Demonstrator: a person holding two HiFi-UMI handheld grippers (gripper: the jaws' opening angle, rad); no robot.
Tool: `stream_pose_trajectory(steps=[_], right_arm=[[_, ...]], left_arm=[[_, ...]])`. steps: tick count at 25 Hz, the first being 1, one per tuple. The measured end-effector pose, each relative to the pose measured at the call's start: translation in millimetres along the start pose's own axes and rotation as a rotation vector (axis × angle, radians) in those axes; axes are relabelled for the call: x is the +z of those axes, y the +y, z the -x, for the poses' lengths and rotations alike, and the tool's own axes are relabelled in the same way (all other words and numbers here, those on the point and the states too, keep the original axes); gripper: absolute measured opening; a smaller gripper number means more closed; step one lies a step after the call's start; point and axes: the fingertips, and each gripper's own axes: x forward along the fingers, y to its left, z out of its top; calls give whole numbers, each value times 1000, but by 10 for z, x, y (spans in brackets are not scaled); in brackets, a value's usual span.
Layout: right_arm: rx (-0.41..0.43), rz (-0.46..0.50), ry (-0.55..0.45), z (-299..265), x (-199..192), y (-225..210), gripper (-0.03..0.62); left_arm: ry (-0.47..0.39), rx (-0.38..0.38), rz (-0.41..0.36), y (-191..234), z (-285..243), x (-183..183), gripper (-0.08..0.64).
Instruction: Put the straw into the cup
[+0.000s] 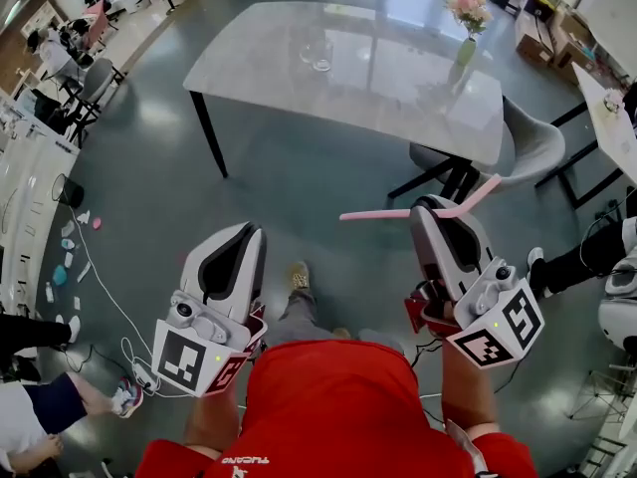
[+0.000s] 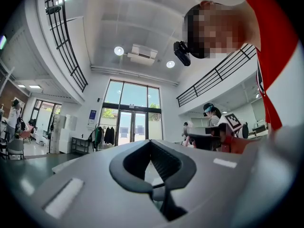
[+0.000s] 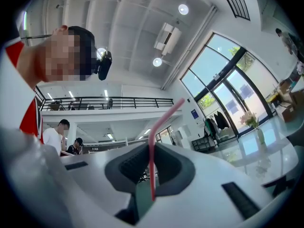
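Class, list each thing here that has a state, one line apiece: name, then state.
pink straw, clamped crosswise in the right gripper, bent near one end.
right gripper, shut on the pink straw.
left gripper, shut, empty.
glass cup, upright on the table, no straw inside.
flower vase, upright on the table.

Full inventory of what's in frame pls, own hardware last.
table: 1, pale grey top, dark legs, ahead on the floor
cup: 1, clear glass, on the table, far left part
vase: 1, greenish, pink flowers, table's far right corner
chair: 1, grey, at the table's right side
bystanders: several, partly seen at the edges
straw: 1, pink, bent, crosswise in the right gripper
left gripper: white and black, shut, empty
right gripper: white and black, shut on the straw
shirt: red, bottom centre
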Motion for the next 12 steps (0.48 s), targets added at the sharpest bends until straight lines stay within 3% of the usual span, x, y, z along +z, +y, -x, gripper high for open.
stream_pose_trajectory(steps=[12], right_arm=[[-49, 25, 13, -1200, -118, -460, 25]], left_arm=[[-5, -32, -6, 1209, -610, -80, 6]])
